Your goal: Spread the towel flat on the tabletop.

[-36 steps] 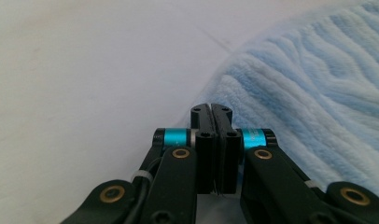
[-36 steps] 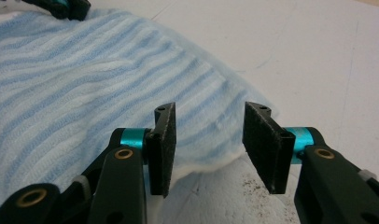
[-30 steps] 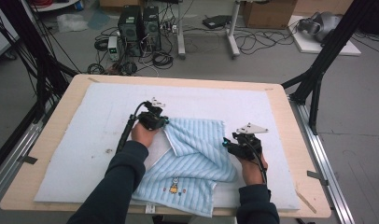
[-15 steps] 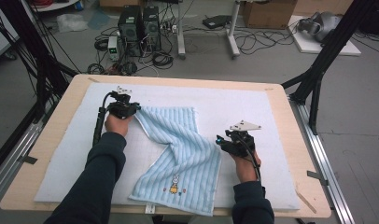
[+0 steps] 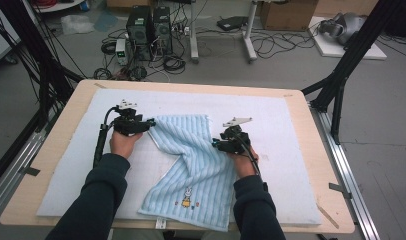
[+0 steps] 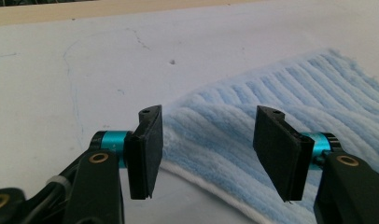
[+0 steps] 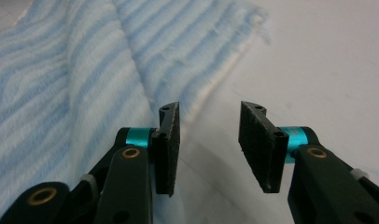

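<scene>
Nearest the person, at 6 o'clock on the worktop (image 5: pixel 51 165), the bottom hem of the light-blue striped towel (image 5: pixel 201 175) hangs close to the front edge, a small rabbit motif (image 5: pixel 187 196) stitched just above it. The towel lies on a white mat (image 5: pixel 281 130) that covers most of the worktop; it runs up from 6 o'clock toward the centre, twisting and creased partway, its far edge spread flat around the middle.

At about 3 o'clock of the towel's middle sits the right claw (image 5: pixel 217 145), just at the cloth's right edge. In the right gripper view its jaws stand moderately apart, having just been closing a little — nothing is between them but bare mat, and the towel's pale selvedge (image 7: pixel 215 84) passes beside the left-hand jaw, whether touching it I cannot tell.

Farther off, at about 10 o'clock of the towel, the left claw (image 5: pixel 150 123) rests at the far left corner of the cloth. Its jaws have just been opening and now stand wide; in the left gripper view the towel's ribbed corner (image 6: pixel 211 135) lies low between them — the pads are not pressing on it.

Beyond the worktop, at 12 o'clock, computer towers (image 5: pixel 150 27) and loose cables (image 5: pixel 281 45) sit on the floor.
</scene>
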